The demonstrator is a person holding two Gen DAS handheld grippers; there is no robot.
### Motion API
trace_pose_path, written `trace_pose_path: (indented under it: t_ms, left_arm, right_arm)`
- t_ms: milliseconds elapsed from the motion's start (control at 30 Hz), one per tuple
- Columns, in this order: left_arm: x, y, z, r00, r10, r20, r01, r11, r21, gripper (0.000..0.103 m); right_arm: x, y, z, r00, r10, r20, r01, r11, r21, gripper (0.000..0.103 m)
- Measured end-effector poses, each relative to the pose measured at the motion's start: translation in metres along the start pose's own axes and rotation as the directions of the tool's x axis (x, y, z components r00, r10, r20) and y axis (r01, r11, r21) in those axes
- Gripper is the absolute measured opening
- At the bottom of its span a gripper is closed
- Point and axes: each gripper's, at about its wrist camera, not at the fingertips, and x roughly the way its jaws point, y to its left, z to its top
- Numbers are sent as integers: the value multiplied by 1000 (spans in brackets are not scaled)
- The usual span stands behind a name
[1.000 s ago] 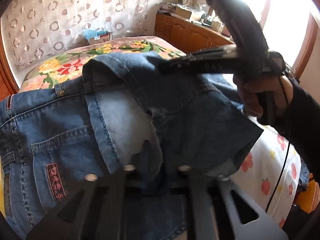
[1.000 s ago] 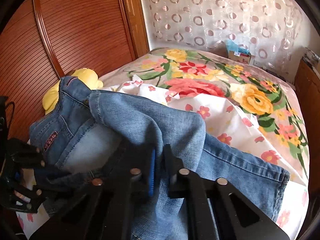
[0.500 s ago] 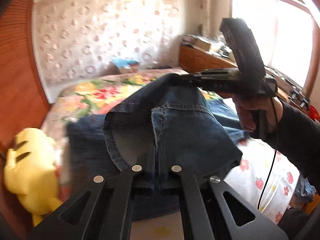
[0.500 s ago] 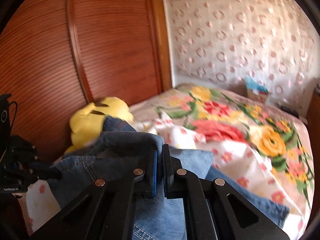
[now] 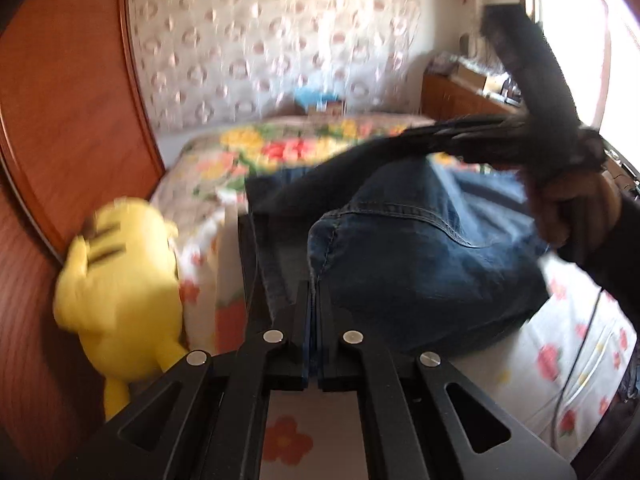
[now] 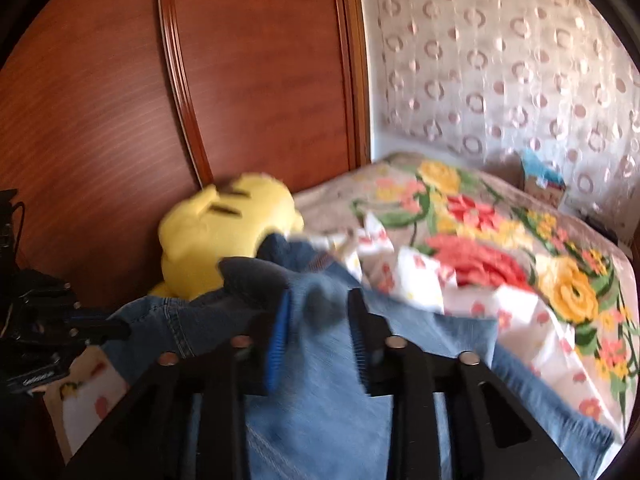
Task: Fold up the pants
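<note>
Denim fills the foreground of both views: the pants (image 5: 420,272) hang bunched over the bed (image 5: 280,148), held between the two tools. Left hand-held gripper (image 5: 314,320) has its jaws pressed together, pinching a seam of the jeans. Right hand-held gripper (image 6: 320,328) stands spread, pale fabric lying loose between its blue-padded fingers (image 6: 278,344); motion blur hides whether the pads touch the cloth. From the left wrist the person's right hand (image 5: 572,208) shows, fist around the tool handle, forearm reaching in from the right. Beyond lie a floral bedspread (image 6: 500,248), a yellow plush toy (image 6: 224,232) against a wooden headboard (image 6: 180,100), and a patterned curtain (image 6: 500,72). Only the left view shows the bright window (image 5: 592,40) and wooden cabinet (image 5: 460,96)
</note>
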Motion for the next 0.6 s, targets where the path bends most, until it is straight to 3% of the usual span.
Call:
trace_pose_path:
  t_ms: [233,467,600]
  left_arm:
    - [8,-9,-24,998,-29,-54,28,999,-23,3]
    - [17,-4,-26,997,-12,-80,9,999,-34,3]
    - [16,-3,-26,996,-13,-83,10,999,-43,3]
  right_arm:
    - [-10,-3,-65,993,3,-118,-4,1000,-11,43]
    - [-40,-9,-59,999,40,7,-40,997,66,56]
    - [-49,-9,-61,1000,-7,15,6,997,74,57]
